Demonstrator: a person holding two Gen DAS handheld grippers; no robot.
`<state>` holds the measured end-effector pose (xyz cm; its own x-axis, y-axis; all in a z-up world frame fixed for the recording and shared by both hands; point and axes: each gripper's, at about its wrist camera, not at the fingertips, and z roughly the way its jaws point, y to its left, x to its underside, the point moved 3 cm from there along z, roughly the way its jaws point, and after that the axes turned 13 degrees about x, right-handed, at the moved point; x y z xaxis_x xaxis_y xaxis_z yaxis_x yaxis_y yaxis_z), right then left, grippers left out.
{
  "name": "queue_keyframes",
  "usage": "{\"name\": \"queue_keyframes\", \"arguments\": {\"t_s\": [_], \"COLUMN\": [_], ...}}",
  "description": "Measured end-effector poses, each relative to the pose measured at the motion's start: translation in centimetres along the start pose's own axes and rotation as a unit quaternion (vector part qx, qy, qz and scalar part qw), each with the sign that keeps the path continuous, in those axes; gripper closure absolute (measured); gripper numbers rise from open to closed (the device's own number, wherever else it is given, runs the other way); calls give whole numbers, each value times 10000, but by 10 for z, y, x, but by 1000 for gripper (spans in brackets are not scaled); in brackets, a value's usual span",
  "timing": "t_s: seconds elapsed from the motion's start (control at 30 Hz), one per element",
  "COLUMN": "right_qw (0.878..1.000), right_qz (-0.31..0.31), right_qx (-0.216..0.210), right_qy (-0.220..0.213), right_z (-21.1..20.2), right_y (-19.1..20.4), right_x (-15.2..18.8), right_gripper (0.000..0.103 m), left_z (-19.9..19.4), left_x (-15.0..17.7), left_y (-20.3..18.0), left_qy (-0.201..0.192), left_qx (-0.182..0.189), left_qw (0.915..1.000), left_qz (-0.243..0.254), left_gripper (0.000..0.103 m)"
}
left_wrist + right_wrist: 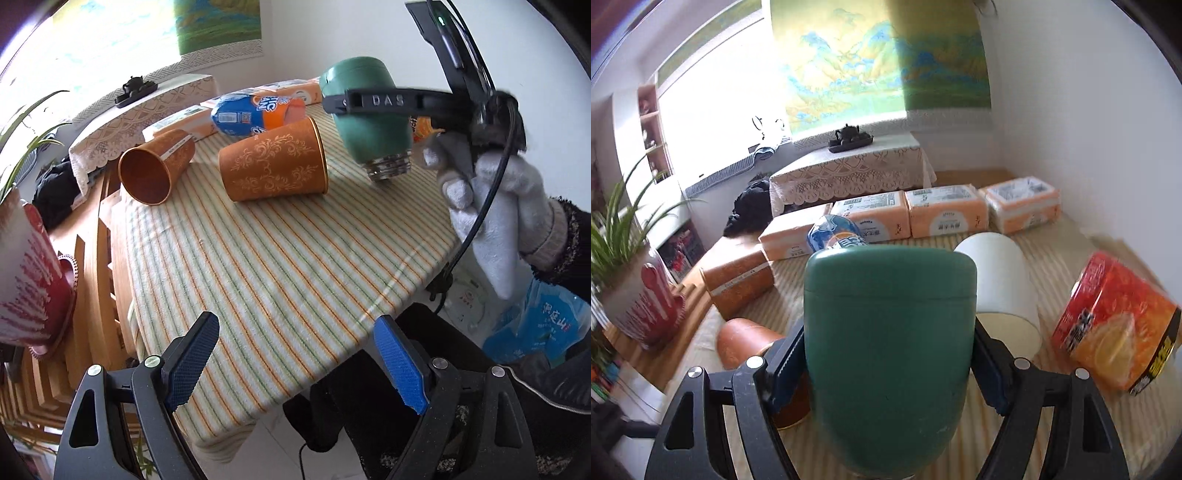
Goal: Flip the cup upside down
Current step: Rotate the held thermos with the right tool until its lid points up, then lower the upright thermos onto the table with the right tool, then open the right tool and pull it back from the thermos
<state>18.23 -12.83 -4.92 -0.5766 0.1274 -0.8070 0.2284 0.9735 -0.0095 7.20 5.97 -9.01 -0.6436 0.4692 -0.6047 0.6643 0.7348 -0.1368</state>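
A green cup (369,122) with a clear threaded mouth points down, tilted, just above the striped tablecloth (280,258). My right gripper (354,101) is shut on it across its body, held by a white-gloved hand. In the right wrist view the green cup (890,332) fills the middle, base away from the camera, between the blue pads (786,369) of the right gripper (886,373). My left gripper (295,362) is open and empty over the near table edge.
Two orange patterned cups (273,162) (155,170) lie on their sides on the cloth. A white cup (1001,280), an orange-red can (1115,325), a blue-orange packet (251,114) and tissue packs (945,214) lie behind. A red plant pot (29,284) stands left.
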Motion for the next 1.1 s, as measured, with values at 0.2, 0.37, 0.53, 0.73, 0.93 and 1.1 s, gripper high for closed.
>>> {"name": "queue_keyframes", "arguments": {"t_s": [0.2, 0.37, 0.53, 0.73, 0.93, 1.1], "right_qw": [9986, 9956, 9943, 9938, 9941, 9932], "right_qz": [-139, -403, -485, -669, -648, -633], "right_qx": [-136, -137, -184, -270, -290, -303], "right_qy": [-485, -835, -930, -845, -815, -925], "right_z": [-24, -46, -58, -65, -74, -91], "right_y": [-4, -2, -5, -5, -10, -18], "right_x": [16, 29, 38, 44, 47, 54], "right_gripper": [28, 28, 28, 28, 23, 16], "left_z": [-1, -2, -8, -15, -27, -33], "left_x": [1, -1, -3, -5, -8, -7], "left_y": [-6, -21, -33, -44, -56, -67], "left_qy": [-44, -88, -288, -517, -962, -1253], "left_qx": [-98, -133, -168, -227, -366, -737], "left_qw": [9999, 9999, 9994, 9980, 9935, 9882], "left_qz": [-116, -50, -118, -283, -478, -492], "left_gripper": [14, 14, 14, 14, 14, 14]}}
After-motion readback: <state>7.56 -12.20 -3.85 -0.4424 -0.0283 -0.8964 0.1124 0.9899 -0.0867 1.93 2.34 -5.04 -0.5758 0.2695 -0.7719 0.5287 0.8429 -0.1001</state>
